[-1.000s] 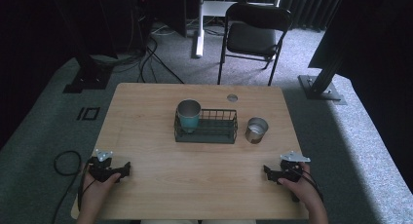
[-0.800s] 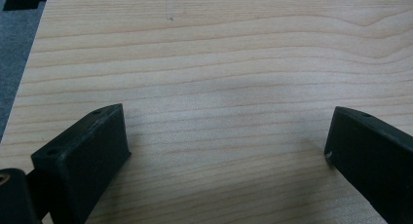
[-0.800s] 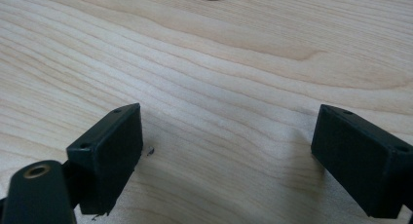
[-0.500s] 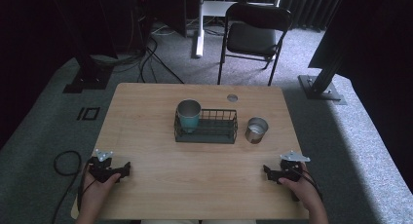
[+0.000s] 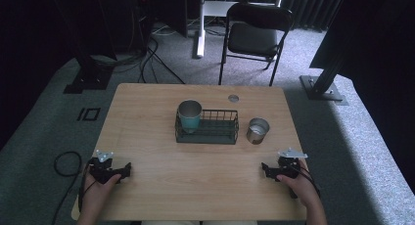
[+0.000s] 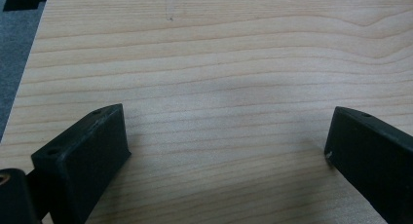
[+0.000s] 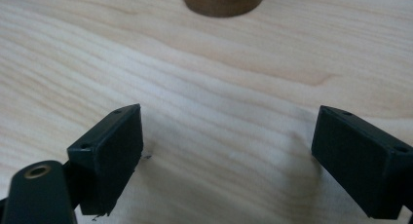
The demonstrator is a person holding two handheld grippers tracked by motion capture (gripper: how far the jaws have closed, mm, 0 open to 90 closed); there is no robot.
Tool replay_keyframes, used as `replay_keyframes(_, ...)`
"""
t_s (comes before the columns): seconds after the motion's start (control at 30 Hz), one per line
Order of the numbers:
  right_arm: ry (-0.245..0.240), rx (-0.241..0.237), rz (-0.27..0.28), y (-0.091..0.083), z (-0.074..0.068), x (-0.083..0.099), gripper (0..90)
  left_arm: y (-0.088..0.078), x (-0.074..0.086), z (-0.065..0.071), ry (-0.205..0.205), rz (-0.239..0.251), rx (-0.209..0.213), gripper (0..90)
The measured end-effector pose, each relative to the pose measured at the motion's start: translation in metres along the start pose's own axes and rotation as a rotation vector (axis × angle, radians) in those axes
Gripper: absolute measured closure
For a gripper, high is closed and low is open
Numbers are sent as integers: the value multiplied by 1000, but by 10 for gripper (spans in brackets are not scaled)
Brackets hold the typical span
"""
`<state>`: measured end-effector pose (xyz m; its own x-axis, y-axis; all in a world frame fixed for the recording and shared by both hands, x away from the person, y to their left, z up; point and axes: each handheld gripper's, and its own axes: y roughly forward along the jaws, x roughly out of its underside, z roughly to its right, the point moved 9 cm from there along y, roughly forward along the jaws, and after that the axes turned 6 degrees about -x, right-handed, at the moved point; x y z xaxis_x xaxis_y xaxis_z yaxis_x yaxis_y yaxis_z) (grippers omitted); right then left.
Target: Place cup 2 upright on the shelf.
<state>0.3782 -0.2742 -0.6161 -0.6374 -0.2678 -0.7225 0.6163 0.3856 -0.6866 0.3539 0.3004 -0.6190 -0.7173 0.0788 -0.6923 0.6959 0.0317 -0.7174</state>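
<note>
- Presently both tools rest low on the near edge of the wooden table (image 5: pixel 147 137), the left gripper (image 5: pixel 128 169) at the near-left corner and the right gripper (image 5: pixel 264 168) at the near-right.
- Each has its 2 jaws spread wide with bare wood between them, as both gripper views show; neither holds anything.
- Nearest the right gripper is the silver metal cup (image 5: pixel 257 130), upright on the table just beside the right end of the black wire basket (image 5: pixel 215 137); I cannot tell whether they touch.
- Its base shows at the top of the right gripper view (image 7: pixel 222 2), ahead of the open jaws.
- I judge this cup light, rigid and smooth-sided, so likely slippery; a squeeze across the middle of its wall, or 1 jaw inside the rim and 1 outside, should hold it.
- It looks empty, though its inside is too small to read.
- A teal cup (image 5: pixel 190 115) stands upright in the basket's left end, well apart from the left gripper.
- That cup also looks stiff and light; the wire walls leave only its upper part free to grip.
</note>
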Motion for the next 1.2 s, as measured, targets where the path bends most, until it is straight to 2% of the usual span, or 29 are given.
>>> replay_keyframes(0.13, 9, -9, 38, 1, 0, -9, 113, 0, 0, 0, 0, 0, 0, 27)
replay_keyframes(0.63, 19, -18, 104, 9, -1, -34, 113, 0, 0, 0, -1, 0, -1, 27)
replay_keyframes(0.8, -16, -20, 124, 12, -3, -44, 113, 0, 0, 0, -1, 0, 0, 26)
replay_keyframes(1.2, 4, -7, 176, 20, -1, -68, 113, 0, 0, 0, 0, 1, 0, 26)
